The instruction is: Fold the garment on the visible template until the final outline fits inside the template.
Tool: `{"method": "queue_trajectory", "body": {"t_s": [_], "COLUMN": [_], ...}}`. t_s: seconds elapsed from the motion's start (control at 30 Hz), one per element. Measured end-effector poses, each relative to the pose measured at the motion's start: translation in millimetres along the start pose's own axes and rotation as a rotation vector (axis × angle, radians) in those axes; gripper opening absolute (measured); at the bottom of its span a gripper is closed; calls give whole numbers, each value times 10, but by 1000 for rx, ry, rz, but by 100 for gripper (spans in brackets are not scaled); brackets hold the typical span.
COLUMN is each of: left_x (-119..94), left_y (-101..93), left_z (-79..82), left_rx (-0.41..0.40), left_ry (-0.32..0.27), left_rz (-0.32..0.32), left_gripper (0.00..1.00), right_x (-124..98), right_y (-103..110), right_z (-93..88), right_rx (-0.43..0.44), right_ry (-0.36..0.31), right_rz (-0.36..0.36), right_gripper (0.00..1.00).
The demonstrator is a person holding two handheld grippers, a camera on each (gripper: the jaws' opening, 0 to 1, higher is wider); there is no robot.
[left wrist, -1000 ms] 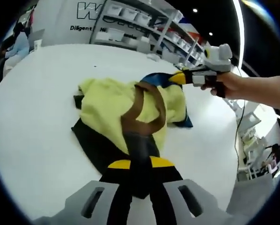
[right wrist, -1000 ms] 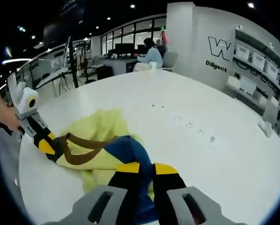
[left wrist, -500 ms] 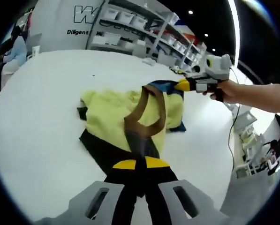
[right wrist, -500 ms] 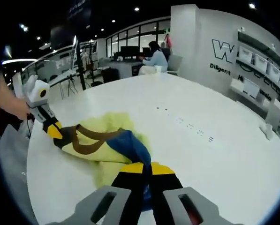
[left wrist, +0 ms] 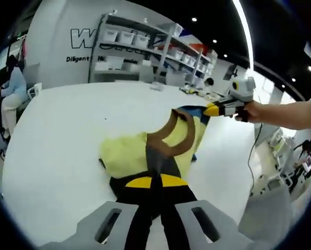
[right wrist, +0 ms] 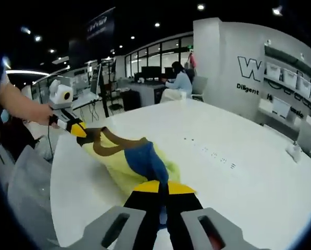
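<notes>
The garment (left wrist: 145,151), yellow with a brown band and blue and dark panels, is hanging stretched between the two grippers above the white table (left wrist: 56,135). The left gripper (left wrist: 152,183) is pinching its dark edge, jaws pressed together on the cloth. The right gripper (right wrist: 160,188) is clamping the blue edge the same way. The garment's lower yellow folds are trailing toward the tabletop; contact cannot be confirmed. Bare table is lying open around the garment, widest toward the shelving (left wrist: 139,47).
</notes>
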State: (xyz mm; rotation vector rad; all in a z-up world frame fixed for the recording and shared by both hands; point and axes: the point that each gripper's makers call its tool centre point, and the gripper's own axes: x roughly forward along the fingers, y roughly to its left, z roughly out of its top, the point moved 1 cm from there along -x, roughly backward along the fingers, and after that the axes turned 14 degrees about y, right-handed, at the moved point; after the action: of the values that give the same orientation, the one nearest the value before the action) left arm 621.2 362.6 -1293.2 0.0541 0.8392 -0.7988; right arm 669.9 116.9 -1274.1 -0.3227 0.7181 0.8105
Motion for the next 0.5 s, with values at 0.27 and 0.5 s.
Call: {"method": "queue_trajectory", "body": {"t_s": [0.27,0.5], "left_x": [-395,-723], "left_y": [-439,-793], "left_z": [-52,-180], "left_rx": [51,68], "left_ry": [18,11], "left_rz": [-66,-97], "left_gripper": [1,1], "right_x": [-574,-973], "right_y": [433,915], "right_z": [-123,-326], "right_rx": [-25,-19], "right_ry": [-33,-37], "right_rz": [45,85], "right_gripper": [0,0]}}
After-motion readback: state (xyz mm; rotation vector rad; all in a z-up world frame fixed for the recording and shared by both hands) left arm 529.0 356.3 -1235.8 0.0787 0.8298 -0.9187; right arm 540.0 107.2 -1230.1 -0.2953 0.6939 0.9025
